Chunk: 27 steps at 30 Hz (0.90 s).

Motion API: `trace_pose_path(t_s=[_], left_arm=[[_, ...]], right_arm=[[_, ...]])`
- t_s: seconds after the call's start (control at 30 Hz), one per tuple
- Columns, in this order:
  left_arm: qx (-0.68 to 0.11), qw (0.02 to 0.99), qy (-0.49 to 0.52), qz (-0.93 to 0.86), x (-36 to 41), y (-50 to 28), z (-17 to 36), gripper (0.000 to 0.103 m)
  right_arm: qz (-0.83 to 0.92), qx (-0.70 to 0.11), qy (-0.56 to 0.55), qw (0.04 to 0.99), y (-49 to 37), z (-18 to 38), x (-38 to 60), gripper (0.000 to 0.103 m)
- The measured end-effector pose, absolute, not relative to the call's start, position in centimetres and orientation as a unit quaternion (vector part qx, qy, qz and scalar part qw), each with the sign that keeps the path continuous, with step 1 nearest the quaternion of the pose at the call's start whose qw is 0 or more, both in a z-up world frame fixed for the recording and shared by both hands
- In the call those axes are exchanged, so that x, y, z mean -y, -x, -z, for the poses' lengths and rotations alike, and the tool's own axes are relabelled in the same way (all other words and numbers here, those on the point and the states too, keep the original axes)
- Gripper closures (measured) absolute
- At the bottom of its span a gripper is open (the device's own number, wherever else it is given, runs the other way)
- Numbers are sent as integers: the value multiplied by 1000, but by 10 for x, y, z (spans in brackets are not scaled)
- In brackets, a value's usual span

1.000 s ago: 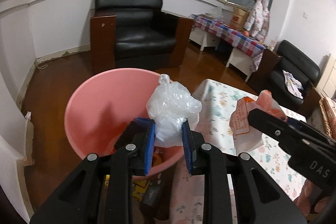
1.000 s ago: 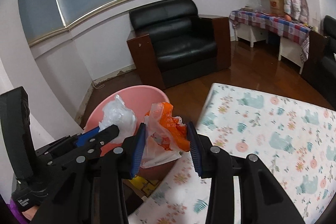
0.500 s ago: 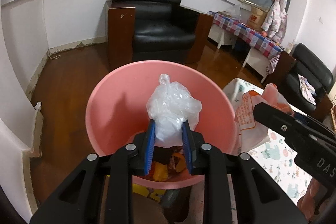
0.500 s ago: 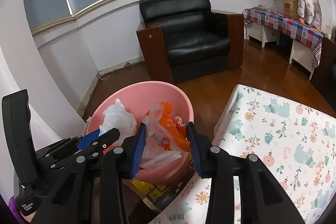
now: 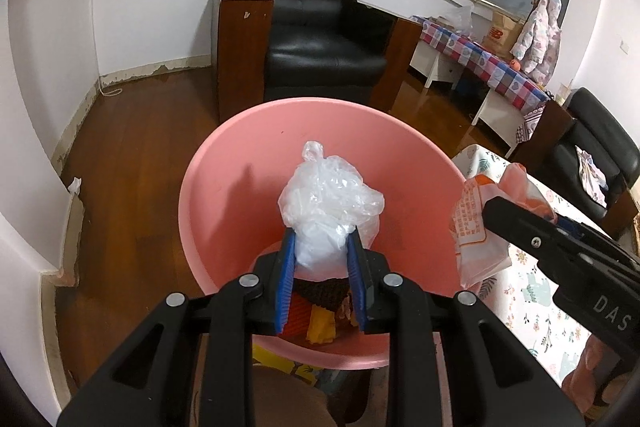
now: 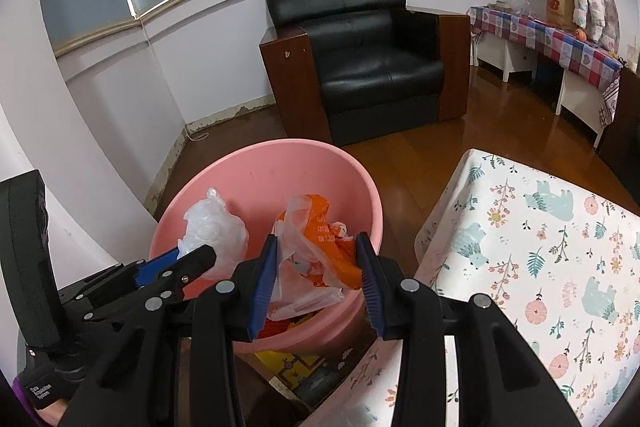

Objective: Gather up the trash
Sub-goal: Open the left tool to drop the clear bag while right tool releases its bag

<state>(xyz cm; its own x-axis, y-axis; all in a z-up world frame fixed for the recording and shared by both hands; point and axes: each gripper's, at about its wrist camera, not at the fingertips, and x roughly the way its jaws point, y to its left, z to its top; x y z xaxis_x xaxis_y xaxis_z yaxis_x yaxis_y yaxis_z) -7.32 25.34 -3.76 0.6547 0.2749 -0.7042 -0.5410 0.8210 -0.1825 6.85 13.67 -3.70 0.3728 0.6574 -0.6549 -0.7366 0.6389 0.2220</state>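
Left gripper clamps crinkled clear plastic bag above round pink basin (smooth plastic); right gripper pinches crumpled orange-white bag over basin rim.

A pink basin is sitting on brown wooden floor. A translucent white bag is showing between blue pads on a black left gripper. An orange-and-white bag is glowing nearby. Right, a white tablecloth is displaying teal bears and pink flowers; far off, a black armchair.
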Motion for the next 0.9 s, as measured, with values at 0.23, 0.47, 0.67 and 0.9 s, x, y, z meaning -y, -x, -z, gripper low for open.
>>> trace_pose_path(t_s=[0.23, 0.47, 0.67, 0.9], left_arm=[[-354, 884, 202, -229, -260, 73, 45, 79], [-358, 883, 205, -226, -265, 71, 47, 79], [-360, 882, 207, -222, -266, 71, 48, 76], [-356, 886, 206, -214, -264, 70, 45, 66]], right_arm=[[-421, -374, 63, 824, -70, 45, -146, 64], [-422, -374, 75, 822, -72, 51, -156, 64], [-420, -376, 80, 822, -74, 55, -162, 64], [-422, -382, 76, 819, -75, 57, -165, 62]])
